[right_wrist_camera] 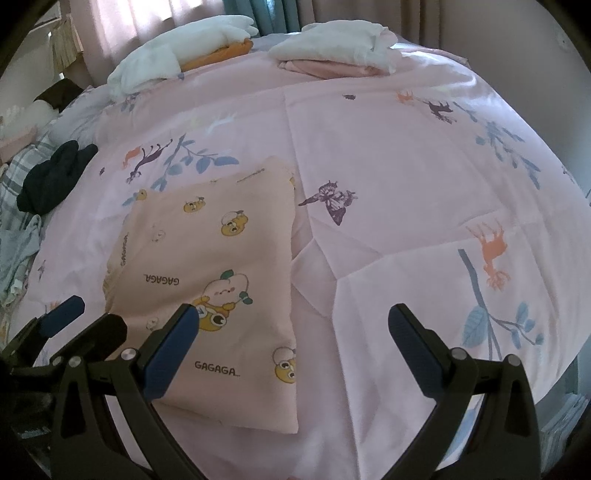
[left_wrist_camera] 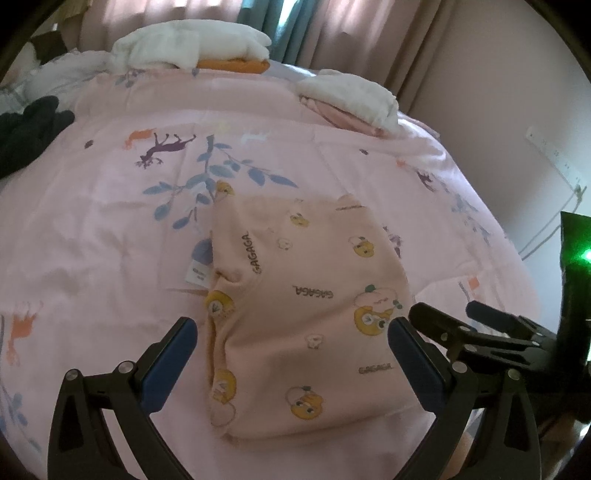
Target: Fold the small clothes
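Where pink curtains [left_wrist_camera: 351, 33] hang, printed pink quilt [right_wrist_camera: 388, 155], folded garment [left_wrist_camera: 295, 295], both grippers spread.

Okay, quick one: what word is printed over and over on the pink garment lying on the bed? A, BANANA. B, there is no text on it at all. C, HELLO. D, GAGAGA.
D: the pink garment carries the word GAGAGA in dark letters in several spots among its yellow cartoon figures, readable in both wrist views.

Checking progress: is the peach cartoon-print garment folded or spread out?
Folded. The peach cartoon-print garment lies as a compact rectangle with straight edges on the pink quilt; both grippers are open, off it.
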The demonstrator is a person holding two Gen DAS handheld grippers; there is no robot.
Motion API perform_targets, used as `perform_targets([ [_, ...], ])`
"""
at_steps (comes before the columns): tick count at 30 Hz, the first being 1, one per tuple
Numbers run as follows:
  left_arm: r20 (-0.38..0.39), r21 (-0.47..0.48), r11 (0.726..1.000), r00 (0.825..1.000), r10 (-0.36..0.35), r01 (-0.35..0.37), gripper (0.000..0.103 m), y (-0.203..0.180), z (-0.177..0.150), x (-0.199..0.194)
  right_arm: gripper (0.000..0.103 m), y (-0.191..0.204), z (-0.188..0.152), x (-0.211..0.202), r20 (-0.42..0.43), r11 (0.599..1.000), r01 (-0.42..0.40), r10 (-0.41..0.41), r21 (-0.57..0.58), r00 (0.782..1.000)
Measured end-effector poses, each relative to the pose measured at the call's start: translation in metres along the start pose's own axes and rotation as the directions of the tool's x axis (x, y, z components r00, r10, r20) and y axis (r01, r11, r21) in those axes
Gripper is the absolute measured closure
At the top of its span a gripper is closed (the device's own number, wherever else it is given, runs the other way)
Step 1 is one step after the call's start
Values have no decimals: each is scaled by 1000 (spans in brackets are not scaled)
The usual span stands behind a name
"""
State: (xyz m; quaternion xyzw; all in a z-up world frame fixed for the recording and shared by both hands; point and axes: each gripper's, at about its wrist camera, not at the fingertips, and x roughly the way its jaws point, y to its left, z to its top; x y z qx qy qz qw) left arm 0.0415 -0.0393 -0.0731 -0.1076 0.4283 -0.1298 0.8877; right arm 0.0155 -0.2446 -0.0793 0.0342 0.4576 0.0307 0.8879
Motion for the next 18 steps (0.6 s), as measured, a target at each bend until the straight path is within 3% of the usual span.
perform_targets([
  [6, 2, -4, 1000, 1000, 25, -25, 1, 2, -1, 1, 0, 1, 1, 2, -3, 1000, 9, -9, -10, 1000],
  [11, 14, -34, 999, 1000, 1, 0, 1, 8, 0, -1, 0, 4, 0, 1, -1, 1000, 11, -11, -15, 1000],
  [15, 34, -17, 998, 998, 54, -53, 1, 7, 0, -4, 0, 6, -1, 1, 1, 1000, 23, -23, -20, 1000],
  [18, 16, -69, 998, 1000, 4, -3, 1, 12, 2, -4, 0, 6, 0, 1, -1, 1000, 20, -20, -17, 1000],
])
